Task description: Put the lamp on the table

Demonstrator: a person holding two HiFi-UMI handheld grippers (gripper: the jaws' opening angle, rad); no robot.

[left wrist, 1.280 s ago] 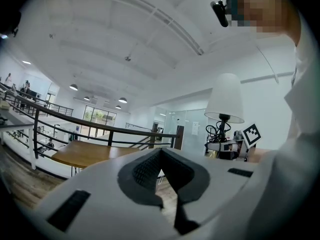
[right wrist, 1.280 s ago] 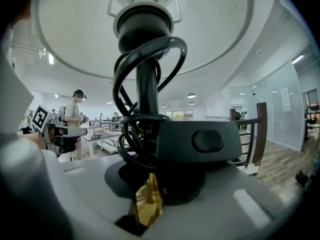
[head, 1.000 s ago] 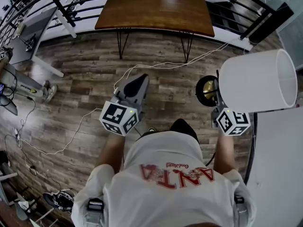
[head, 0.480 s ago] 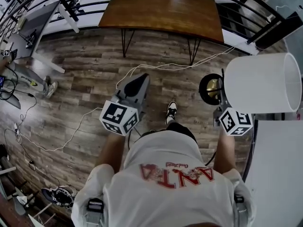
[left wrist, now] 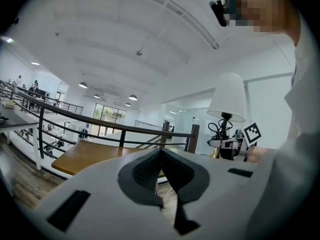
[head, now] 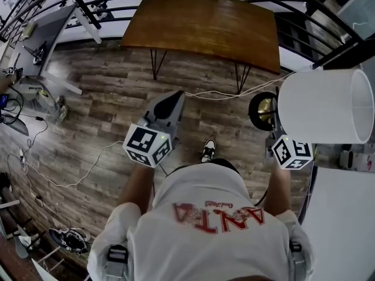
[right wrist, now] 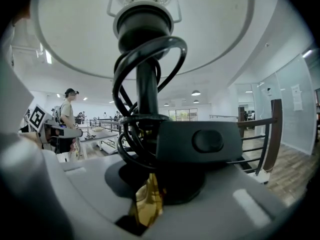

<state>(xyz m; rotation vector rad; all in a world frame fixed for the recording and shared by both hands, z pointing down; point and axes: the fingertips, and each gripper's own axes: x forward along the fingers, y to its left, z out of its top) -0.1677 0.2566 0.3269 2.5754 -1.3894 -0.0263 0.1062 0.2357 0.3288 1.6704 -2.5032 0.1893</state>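
Right gripper (right wrist: 149,196) clamps the white-shaded, brass-stemmed lamp (head: 322,106), upright | lamp hangs off the brown wooden table's (head: 205,22) near right corner, table ahead-left | left gripper (head: 171,98) pinched together, empty

White short-sleeved T-shirt (head: 205,209), red lettering across the back. Just ahead of the T-shirt, black-and-white shoe (head: 207,151). Either side, grey left gripper (head: 174,95) and right gripper (head: 274,127), each with white cube of black square markers.
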